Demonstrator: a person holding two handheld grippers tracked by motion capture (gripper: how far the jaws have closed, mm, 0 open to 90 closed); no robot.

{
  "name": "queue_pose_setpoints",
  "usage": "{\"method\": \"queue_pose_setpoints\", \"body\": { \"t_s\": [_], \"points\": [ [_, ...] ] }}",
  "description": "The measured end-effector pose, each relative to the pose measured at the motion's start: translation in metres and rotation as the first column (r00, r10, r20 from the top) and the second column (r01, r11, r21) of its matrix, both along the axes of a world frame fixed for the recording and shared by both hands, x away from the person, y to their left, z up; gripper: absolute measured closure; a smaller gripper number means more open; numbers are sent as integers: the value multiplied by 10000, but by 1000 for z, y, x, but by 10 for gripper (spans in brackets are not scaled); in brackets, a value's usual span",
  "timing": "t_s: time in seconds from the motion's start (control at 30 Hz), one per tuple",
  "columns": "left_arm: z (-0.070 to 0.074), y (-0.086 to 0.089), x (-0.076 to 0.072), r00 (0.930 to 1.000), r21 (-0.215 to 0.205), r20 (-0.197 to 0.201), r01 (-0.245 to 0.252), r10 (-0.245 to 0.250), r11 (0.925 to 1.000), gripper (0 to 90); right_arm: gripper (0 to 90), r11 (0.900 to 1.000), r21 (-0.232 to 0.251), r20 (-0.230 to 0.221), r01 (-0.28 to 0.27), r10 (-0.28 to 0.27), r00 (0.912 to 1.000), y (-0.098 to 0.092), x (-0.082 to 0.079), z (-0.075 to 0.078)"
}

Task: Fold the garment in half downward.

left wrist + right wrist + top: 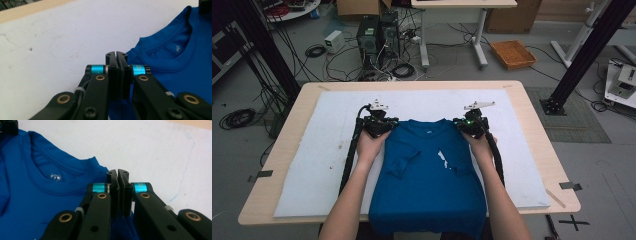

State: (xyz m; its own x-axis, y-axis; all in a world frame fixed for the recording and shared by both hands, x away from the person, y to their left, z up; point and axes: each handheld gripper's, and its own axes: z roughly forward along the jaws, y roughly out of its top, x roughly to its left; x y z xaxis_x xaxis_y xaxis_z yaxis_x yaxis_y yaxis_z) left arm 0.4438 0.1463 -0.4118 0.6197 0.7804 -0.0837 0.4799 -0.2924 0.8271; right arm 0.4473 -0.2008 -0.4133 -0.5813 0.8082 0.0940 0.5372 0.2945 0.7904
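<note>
A blue T-shirt (427,175) lies mid-mat (hem over the tabletop's near edge). The left gripper (379,125) and right gripper (471,125) each pinch a shoulder, jaws closed tight on fabric.

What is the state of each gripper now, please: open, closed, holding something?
Left gripper: closed, pinching the shoulder of the blue fabric long-sleeved shirt.
Right gripper: closed, pinching the other shoulder of the same shirt.
</note>
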Motion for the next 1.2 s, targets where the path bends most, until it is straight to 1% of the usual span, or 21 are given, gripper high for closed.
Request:
{"method": "queue_pose_setpoints", "body": {
  "t_s": [0.03,0.07,0.1,0.13,0.2,0.27,0.3,0.37,0.53,0.6,0.63,0.7,0.73,0.83,0.9,0.93,0.97,1.03,1.07,1.1,1.2],
  "points": [
    [3,1,-3,10000,62,68,71,-71,10000,883,886,10000,80,2,31,-31,10000,-1,-2,2],
    [4,1,-5,9998,81,156,127,-128,9999,883,887,9998,191,139,0,-3,9999,-2,-5,4],
    [6,1,-10,9992,110,320,234,-237,9997,883,886,9997,247,144,9,-12,9999,-3,-8,6],
    [8,1,-13,9988,147,387,293,-299,9995,883,886,9994,351,226,75,-83,9997,-4,-14,9],
    [11,2,-23,9972,209,599,434,-446,9988,883,886,9984,562,411,1,-25,9992,-5,-25,12],
    [15,3,-35,9950,185,778,610,-622,9980,882,886,9981,606,592,-134,98,9982,-6,-37,15],
    [16,4,-41,9932,98,905,725,-731,9973,883,886,9981,586,684,-204,164,9975,-6,-44,17],
    [17,5,-53,9908,81,1048,853,-857,9963,882,886,9982,489,906,-344,298,9954,-6,-56,20],
    [18,7,-83,9833,202,1262,1298,-1313,9913,882,886,9971,382,1376,-659,601,9887,-8,-95,24],
    [17,8,-97,9807,216,1269,1472,-1488,9889,882,886,9967,353,1501,-726,666,9864,-9,-110,24],
    [15,8,-105,9775,275,1313,1631,-1653,9862,882,886,9965,337,1548,-760,699,9855,-9,-115,23],
    [13,9,-120,9740,354,1312,1815,-1847,9827,882,886,9961,244,1567,-854,805,9844,-11,-132,19],
    [12,9,-126,9732,345,1337,1839,-1869,9823,882,886,9957,294,1524,-880,825,9849,-12,-140,17],
    [8,11,-148,9672,498,1413,2060,-2111,9773,882,886,9946,204,1519,-1022,979,9835,-15,-159,11],
    [5,12,-161,9618,665,1429,2262,-2336,9718,882,886,9931,170,1382,-1156,1122,9840,-17,-172,6],
    [3,11,-166,9602,698,1431,2318,-2397,9702,882,886,9925,55,1377,-1217,1198,9832,-18,-179,4],
    [1,11,-173,9556,830,1424,2481,-2579,9652,881,886,9923,5,1317,-1240,1229,9836,-19,-184,2],
    [-4,9,-183,9496,946,1297,2746,-2853,9569,881,886,9909,-192,1312,-1330,1343,9822,-21,-195,-3],
    [-6,8,-186,9482,943,1246,2819,-2923,9548,880,886,9905,-272,1237,-1348,1372,9828,-21,-200,-5],
    [-9,7,-191,9455,995,1116,2958,-3060,9501,880,885,9899,-335,1202,-1380,1411,9827,-22,-203,-7],
    [-15,3,-201,9392,1278,1029,3140,-3275,9408,880,885,9869,-542,984,-1518,1565,9828,-24,-214,-14]
  ]
}}
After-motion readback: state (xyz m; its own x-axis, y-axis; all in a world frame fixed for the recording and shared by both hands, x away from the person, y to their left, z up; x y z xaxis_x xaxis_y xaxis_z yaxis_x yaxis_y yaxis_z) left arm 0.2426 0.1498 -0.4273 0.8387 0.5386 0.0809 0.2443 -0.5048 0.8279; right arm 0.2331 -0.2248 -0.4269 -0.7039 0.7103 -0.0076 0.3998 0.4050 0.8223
